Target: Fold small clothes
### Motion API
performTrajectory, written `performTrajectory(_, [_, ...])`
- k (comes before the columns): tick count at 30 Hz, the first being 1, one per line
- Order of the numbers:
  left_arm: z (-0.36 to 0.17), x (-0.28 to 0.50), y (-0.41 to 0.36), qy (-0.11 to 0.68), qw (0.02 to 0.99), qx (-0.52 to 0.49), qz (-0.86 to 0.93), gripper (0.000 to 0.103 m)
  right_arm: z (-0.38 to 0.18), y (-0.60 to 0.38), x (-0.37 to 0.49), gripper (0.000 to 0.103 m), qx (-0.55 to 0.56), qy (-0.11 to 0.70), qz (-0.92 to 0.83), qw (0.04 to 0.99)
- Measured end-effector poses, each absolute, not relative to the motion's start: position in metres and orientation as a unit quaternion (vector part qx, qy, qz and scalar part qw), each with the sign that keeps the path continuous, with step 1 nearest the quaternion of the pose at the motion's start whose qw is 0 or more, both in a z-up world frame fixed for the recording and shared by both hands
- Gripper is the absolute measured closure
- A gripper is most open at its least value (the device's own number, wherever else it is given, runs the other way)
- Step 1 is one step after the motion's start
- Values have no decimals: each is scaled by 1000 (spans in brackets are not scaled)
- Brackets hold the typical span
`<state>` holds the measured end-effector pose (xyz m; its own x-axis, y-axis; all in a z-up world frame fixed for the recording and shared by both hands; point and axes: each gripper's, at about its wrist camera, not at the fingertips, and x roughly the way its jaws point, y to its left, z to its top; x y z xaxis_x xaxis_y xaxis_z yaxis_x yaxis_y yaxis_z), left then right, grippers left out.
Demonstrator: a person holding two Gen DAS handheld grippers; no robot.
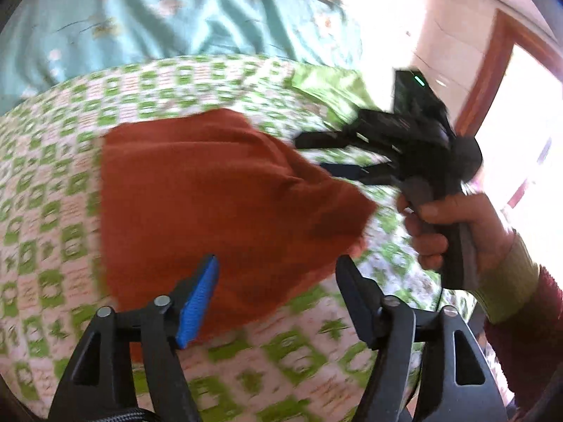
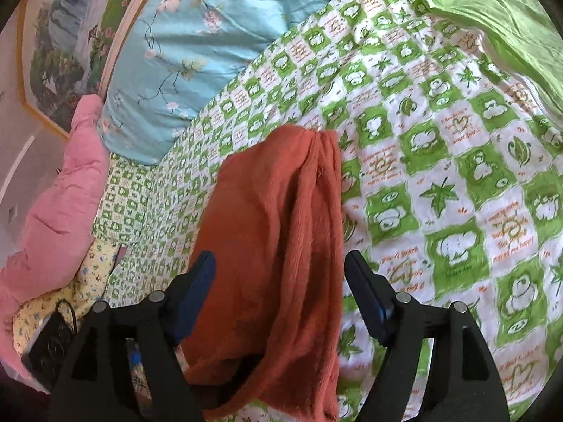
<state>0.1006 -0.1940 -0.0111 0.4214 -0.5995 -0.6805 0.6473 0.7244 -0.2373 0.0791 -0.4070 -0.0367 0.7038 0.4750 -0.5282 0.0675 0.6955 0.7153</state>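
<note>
On the bed's checked quilt, our rust cloth lies rumpled, barely folded. Both claws, left and right, gape empty; at three o'clock, folding remains.

Your left gripper hangs with jaws spread over the rust-orange garment on the green-checked bedspread, while your right hand holds the right gripper (blurred) beside its far corner.

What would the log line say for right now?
task: fold small clothes | left gripper: open | right gripper: open | rust-red garment: lying on green checked quilt
</note>
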Motion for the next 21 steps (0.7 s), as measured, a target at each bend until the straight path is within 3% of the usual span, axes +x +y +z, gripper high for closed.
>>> performTrajectory(9, [-29, 167, -126, 457, 833, -64, -305, 25, -51, -399, 91, 24, 376, 388, 140, 830])
performTrajectory(18, [-75, 250, -128, 537, 777, -124, -304, 24, -62, -392, 114, 24, 358, 406, 158, 826])
performTrajectory(19, [-81, 256, -132, 545, 772, -124, -304, 24, -64, -392, 116, 25, 358, 407, 160, 825])
performTrajectory(21, [-86, 265, -138, 544, 768, -129, -311, 24, -70, -390, 122, 38, 360, 411, 161, 822])
